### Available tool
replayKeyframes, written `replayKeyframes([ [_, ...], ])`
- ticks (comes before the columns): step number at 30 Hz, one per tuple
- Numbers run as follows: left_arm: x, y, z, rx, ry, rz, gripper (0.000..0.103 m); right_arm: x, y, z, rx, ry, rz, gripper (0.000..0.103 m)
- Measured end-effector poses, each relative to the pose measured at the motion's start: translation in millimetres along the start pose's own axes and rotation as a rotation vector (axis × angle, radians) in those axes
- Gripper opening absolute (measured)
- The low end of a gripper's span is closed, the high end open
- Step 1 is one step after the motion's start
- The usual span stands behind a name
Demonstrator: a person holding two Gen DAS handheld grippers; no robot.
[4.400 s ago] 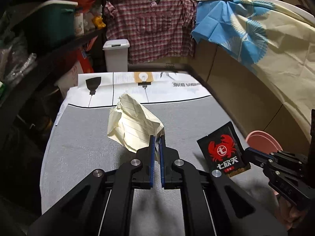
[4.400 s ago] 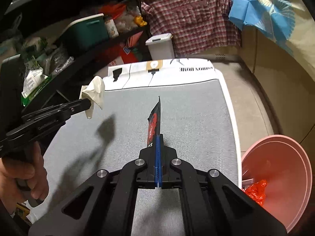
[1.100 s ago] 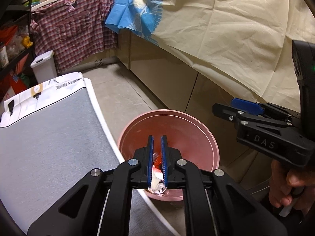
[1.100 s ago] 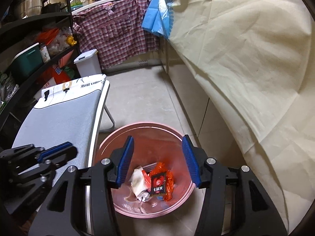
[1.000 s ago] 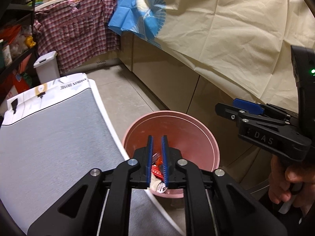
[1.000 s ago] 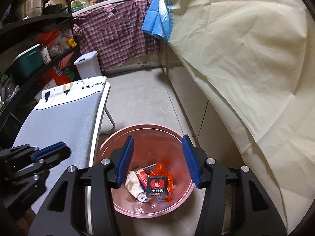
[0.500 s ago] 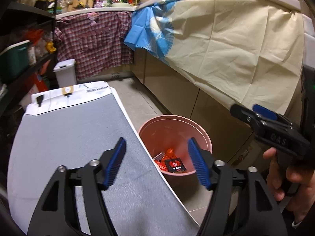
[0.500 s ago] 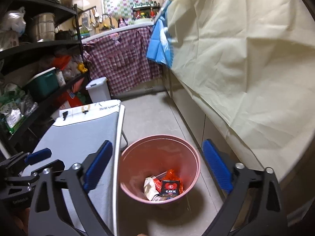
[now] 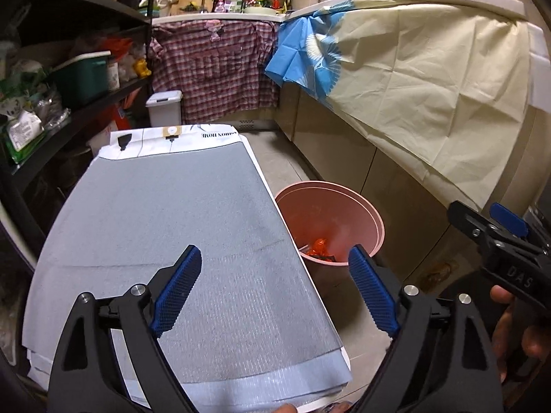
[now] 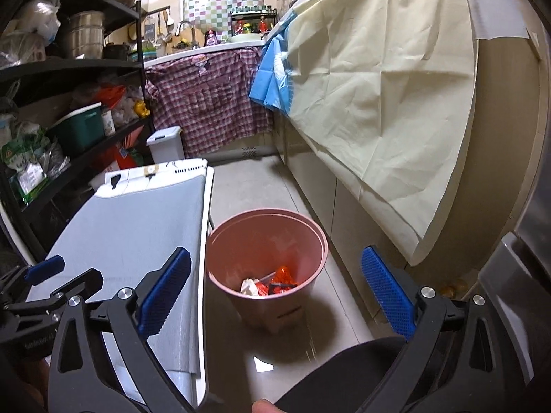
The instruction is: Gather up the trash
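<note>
The pink bin (image 9: 375,220) stands on the floor to the right of the grey-covered table (image 9: 165,223). Inside the bin (image 10: 320,237) lie red wrappers (image 10: 279,280) and a crumpled pale paper (image 10: 248,285). My left gripper (image 9: 274,251) hovers over the table's right edge; its jaws are opening wide with nothing between them. My right gripper (image 10: 275,253) is open and empty, set back from the bin and higher than it. Each gripper shows at the edge of the other's view, the right one (image 9: 482,223) and the left one (image 10: 48,272).
Black shelves (image 9: 79,79) packed with boxes and bags line the left. A small white lidded bin (image 9: 164,106) and a plaid shirt (image 9: 213,65) stand at the far end. A cream cloth (image 10: 378,86) drapes the counter on the right. Tiled floor (image 10: 248,192) runs between table and cabinets.
Both grippers opened wide and drew back and up from over the bin. The crumpled paper and black packet they held earlier now lie in the bin.
</note>
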State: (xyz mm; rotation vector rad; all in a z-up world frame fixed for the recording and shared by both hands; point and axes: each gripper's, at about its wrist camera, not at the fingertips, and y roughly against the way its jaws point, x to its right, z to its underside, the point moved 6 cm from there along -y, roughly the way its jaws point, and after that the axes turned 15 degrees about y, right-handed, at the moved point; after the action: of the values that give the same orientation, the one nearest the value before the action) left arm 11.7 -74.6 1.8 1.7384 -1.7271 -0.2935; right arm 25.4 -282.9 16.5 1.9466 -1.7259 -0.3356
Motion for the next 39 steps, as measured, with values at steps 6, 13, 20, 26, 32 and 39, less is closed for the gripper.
replayKeyframes([
  [6, -8.6, -1.8, 2.0, -0.007, 0.038, -0.008, 0.084, -4.7, -2.6, 1.8, -0.009, 0.03, 0.017, 0.098],
  [13, -7.7, -3.2, 2.6, 0.004, 0.032, -0.01, 0.084, -4.5, -3.5, 4.1, -0.017, 0.029, 0.022, 0.098],
  [20, -0.7, -3.9, 6.5, 0.003, 0.012, 0.003, 0.084, -5.3, -5.4, 3.0, -0.021, 0.032, 0.02, 0.098],
  [26, 0.6, -3.5, 7.5, 0.004, 0.012, 0.008, 0.084, -6.7, -6.5, 3.9, -0.022, 0.032, 0.021, 0.098],
  [32, 2.4, -3.6, 7.2, 0.006, 0.015, 0.006, 0.084, -6.9, -7.2, 4.0, -0.02, 0.037, 0.022, 0.098],
  [39, 1.8, -2.7, 6.6, 0.007, 0.015, 0.006, 0.084, -9.3, -7.8, 4.2, -0.017, 0.04, 0.025, 0.098],
])
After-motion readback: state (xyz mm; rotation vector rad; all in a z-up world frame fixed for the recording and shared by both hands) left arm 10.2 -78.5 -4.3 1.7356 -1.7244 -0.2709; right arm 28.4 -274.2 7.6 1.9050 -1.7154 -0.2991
